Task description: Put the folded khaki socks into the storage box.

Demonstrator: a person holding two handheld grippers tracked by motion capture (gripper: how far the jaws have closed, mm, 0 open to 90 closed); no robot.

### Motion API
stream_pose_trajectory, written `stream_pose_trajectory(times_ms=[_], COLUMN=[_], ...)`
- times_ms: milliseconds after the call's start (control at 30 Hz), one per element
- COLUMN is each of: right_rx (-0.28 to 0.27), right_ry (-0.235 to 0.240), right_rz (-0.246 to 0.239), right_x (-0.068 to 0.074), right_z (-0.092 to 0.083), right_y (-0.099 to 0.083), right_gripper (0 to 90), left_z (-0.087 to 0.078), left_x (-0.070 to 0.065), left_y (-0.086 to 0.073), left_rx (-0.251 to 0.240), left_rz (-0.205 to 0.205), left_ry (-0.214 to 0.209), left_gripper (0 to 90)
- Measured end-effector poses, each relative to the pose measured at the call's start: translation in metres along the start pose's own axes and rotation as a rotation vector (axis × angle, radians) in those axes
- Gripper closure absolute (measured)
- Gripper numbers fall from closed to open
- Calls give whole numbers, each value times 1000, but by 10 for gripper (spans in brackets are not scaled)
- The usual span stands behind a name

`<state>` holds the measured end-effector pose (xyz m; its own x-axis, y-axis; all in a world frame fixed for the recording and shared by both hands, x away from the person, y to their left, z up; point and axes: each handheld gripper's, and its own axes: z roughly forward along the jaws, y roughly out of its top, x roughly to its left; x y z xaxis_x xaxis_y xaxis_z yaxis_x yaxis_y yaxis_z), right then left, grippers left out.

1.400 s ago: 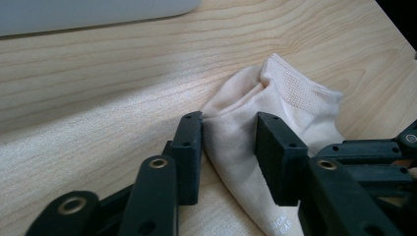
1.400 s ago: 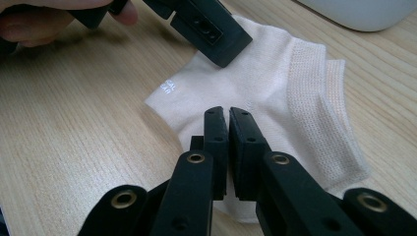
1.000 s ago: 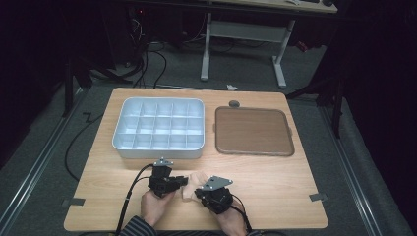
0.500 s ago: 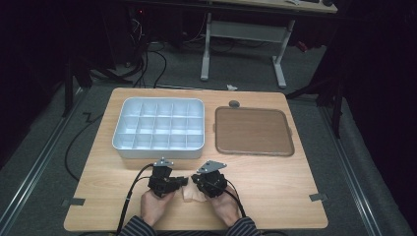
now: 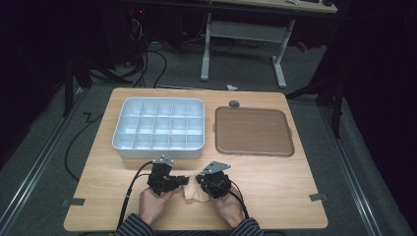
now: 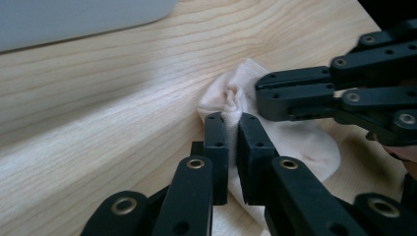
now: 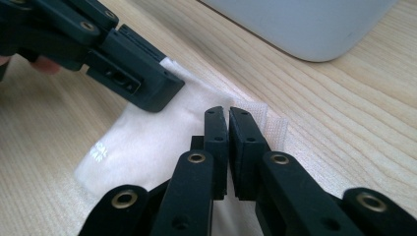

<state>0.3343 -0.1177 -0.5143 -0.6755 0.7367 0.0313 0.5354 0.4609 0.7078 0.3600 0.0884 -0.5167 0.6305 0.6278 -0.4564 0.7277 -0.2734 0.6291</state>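
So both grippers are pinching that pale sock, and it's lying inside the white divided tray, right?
Not quite. Both the left gripper and the right gripper do pinch the sock, but it lies on the bare wooden table, in front of the divided tray, as the high view shows.

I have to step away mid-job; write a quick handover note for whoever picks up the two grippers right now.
Left gripper: shut on a bunched fold of the pale sock.
Right gripper: shut on the sock's ribbed edge.
The sock lies on the wooden table near the front edge, between both hands.
The white compartment tray and the brown flat tray sit behind it; neither has anything in it that I can see.
Done: both grips are on.
Left: my guess is handling the sock, then placing it.
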Motion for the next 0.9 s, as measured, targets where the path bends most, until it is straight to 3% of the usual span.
stream_pose_trajectory(times_ms=[533, 900], right_rx=[29, 34], right_ry=[-1, 6], right_rz=[-32, -31], right_x=[6, 6], right_z=[0, -2], right_y=[0, 0], right_gripper=[872, 873], left_z=[-9, -16], left_x=[0, 4], left_y=[-1, 0], left_rx=[-36, -27], left_rz=[-49, -60], left_ry=[-51, -53], left_gripper=[844, 844])
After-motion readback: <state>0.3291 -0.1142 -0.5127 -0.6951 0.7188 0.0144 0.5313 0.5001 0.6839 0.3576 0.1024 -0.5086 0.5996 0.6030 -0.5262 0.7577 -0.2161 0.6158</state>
